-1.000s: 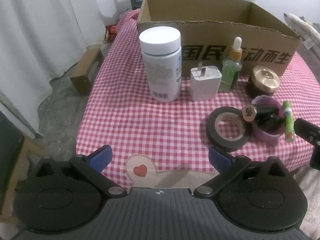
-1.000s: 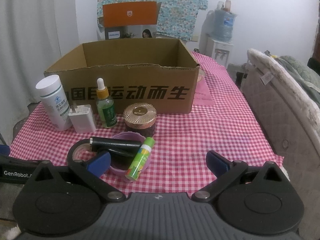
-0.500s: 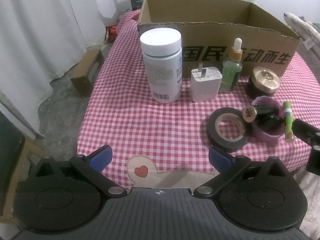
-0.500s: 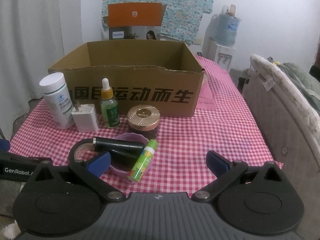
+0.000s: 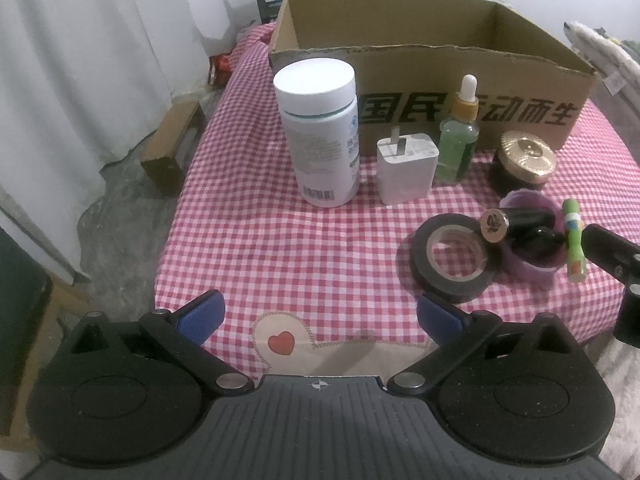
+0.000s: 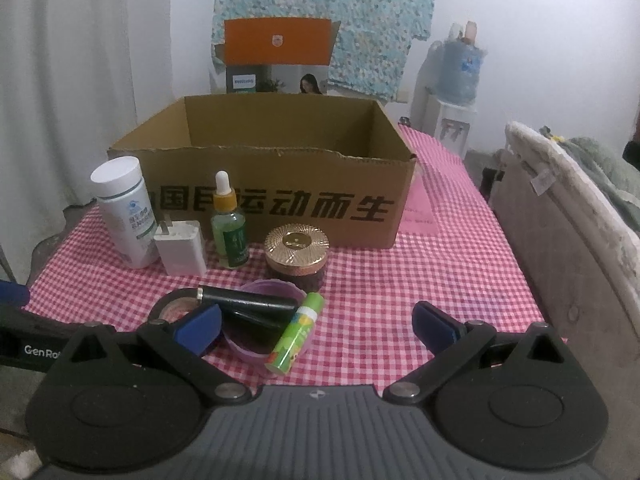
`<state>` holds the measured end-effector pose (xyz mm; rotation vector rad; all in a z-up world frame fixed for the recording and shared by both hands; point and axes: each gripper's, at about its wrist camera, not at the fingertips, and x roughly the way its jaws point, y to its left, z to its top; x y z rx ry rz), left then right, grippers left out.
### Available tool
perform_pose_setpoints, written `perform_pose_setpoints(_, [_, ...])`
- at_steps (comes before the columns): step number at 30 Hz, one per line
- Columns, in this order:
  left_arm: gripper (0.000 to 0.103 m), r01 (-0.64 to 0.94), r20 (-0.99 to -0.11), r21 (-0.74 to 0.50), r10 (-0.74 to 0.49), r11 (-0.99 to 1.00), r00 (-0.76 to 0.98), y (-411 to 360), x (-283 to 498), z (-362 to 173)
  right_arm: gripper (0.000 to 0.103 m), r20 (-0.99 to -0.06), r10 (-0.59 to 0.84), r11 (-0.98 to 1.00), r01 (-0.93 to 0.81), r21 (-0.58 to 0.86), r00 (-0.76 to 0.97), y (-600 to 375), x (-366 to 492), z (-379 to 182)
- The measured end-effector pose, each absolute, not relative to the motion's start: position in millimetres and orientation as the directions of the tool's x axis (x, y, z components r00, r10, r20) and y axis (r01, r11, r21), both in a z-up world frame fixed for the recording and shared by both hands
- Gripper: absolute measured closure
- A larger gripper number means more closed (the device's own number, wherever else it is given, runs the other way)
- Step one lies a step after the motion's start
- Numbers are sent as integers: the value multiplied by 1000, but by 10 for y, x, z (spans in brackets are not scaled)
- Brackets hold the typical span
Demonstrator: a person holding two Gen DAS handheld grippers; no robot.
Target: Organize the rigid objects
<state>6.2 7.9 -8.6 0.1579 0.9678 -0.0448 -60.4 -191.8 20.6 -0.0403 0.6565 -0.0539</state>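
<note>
In the left wrist view we hold our left gripper (image 5: 320, 314) released, near the table edge; the white bottle (image 5: 318, 134) stands upright before the cardboard box (image 5: 432, 60). In the right wrist view our right gripper (image 6: 318, 326) is released too, the green tube (image 6: 296, 334) leaning on the purple cup (image 6: 276, 290) just beyond.

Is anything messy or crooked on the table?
Yes. A black tube and a green stick lie tilted across the rim of the small purple cup, poking out. The cardboard box has a ragged, torn front edge.
</note>
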Motion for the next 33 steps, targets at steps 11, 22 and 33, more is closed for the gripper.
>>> perform_pose_setpoints(11, [0, 162, -799, 125, 2, 979, 602, 39, -17, -19, 0, -609, -27, 999, 49, 20, 793, -2066, -718, 183])
perform_pose_setpoints(22, [4, 390, -711, 13, -266, 921, 651, -73, -153, 160, 3, -549, 76, 963, 81, 257, 833, -2547, -858, 304])
perform_pose_setpoints(33, [28, 571, -701, 3, -405, 821, 587, -428, -175, 247, 41, -569, 282, 878, 31, 478, 772, -2690, -551, 201])
